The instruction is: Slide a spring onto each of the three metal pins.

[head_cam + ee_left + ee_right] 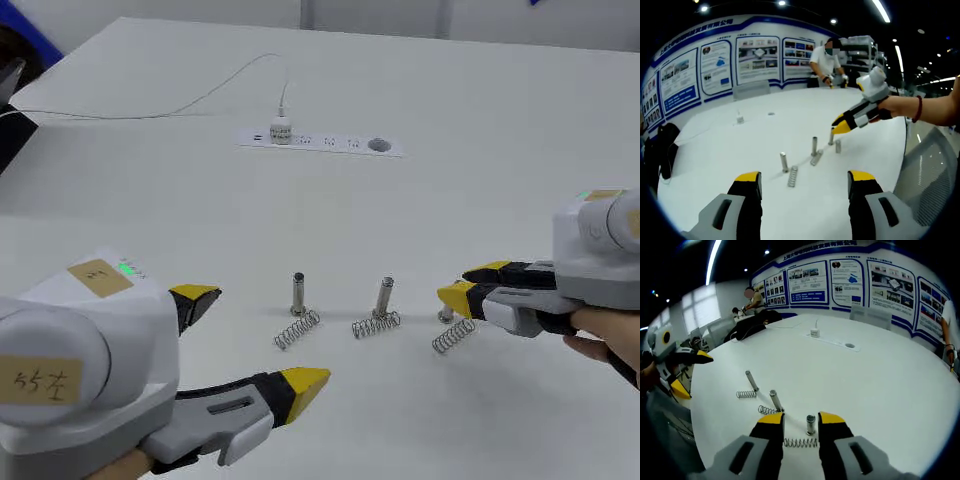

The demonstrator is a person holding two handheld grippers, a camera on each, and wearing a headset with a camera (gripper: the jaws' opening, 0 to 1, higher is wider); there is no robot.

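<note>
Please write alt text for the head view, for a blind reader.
Three upright silver metal pins stand in a row on a white table, each with a coiled wire spring lying beside it. The yellow-tipped right gripper is at the right-hand pin; the left gripper is open, nearer the camera.

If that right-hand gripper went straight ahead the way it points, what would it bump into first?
Probably the nearest metal pin, standing just ahead between the right gripper's open jaws; depth is hard to judge.

The left gripper (pixel 250 336) and right gripper (pixel 470 283) are white-bodied with yellow-tipped black jaws.
</note>
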